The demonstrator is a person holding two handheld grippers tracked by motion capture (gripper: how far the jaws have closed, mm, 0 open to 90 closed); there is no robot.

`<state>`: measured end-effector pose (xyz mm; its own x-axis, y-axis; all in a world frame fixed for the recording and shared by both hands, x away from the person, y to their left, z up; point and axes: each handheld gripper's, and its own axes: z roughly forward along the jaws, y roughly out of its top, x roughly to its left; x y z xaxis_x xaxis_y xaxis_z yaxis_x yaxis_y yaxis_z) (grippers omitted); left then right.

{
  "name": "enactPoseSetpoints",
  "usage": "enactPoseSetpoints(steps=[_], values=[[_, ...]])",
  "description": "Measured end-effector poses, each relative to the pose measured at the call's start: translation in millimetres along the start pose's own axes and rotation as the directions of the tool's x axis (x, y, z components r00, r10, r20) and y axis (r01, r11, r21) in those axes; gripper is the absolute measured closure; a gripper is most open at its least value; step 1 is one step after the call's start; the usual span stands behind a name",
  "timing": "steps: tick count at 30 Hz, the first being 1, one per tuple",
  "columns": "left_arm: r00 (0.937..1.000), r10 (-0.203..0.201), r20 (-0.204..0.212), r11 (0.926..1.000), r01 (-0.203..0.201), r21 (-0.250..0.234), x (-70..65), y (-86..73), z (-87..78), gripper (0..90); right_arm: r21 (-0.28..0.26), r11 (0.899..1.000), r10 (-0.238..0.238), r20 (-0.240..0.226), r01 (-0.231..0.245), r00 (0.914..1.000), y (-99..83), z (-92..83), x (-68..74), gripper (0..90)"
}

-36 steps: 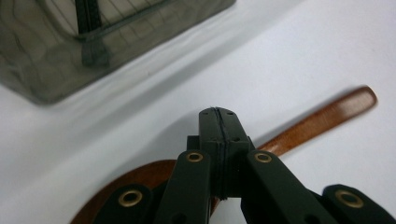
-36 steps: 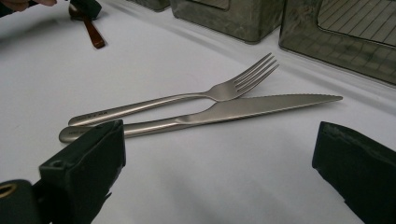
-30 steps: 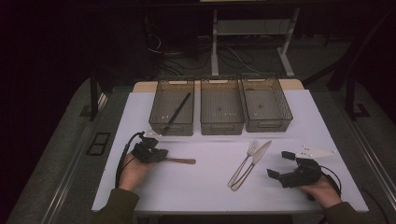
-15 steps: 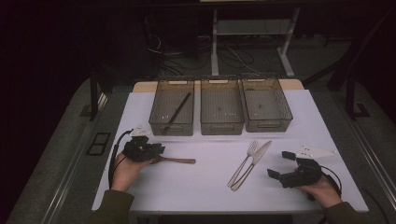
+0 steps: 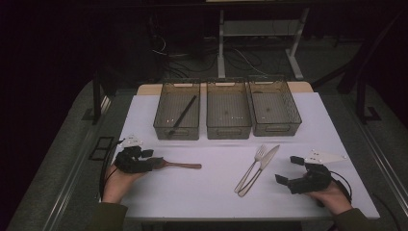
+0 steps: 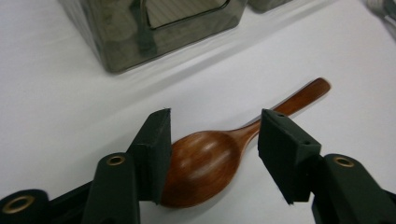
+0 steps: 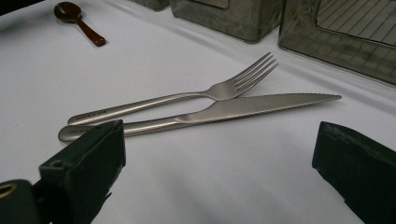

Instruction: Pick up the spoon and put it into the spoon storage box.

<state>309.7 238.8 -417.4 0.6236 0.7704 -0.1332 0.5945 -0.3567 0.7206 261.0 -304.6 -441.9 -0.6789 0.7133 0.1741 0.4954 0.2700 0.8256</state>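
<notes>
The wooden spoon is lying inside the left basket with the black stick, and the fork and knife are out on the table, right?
Not quite. The wooden spoon lies on the white table, in front of the left basket, as the high view shows. The black stick is in that basket alone. The fork and knife are out on the table.

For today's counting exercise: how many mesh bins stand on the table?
3, side by side along the table's far edge: the left bin holding a dark stick, the middle bin, and the right bin.
</notes>
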Motion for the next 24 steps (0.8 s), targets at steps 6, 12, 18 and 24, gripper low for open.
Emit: enactPoseSetpoints(steps=[6, 12, 18, 24], values=[[0.9999, 0.003, -0.013, 0.9990, -0.002, 0.044, 5.8, -4.9, 8.9, 41.2, 0.001, 1.000, 0.000, -0.001, 0.000, 1.0000, 0.1, 0.2, 0.1, 2.3], [0.9996, 0.002, -0.028, 0.9978, 0.000, 0.067, 9.4, -8.2, 9.8, 41.1, 0.002, 1.000, -0.001, 0.000, 0.001, 1.0000, 0.0, 0.2, 0.0, 2.3], [0.9996, -0.001, -0.028, 0.9971, 0.003, 0.076, 11.7, -9.3, 12.3, 41.1, 0.001, 1.000, -0.001, 0.000, 0.001, 1.0000, 0.0, 0.2, 0.0, 2.3], [0.9998, 0.002, -0.019, 0.9952, 0.000, 0.098, 12.0, -10.9, 15.9, 40.9, 0.002, 1.000, -0.003, 0.000, 0.003, 1.0000, 0.0, 0.5, 0.1, 2.3]])
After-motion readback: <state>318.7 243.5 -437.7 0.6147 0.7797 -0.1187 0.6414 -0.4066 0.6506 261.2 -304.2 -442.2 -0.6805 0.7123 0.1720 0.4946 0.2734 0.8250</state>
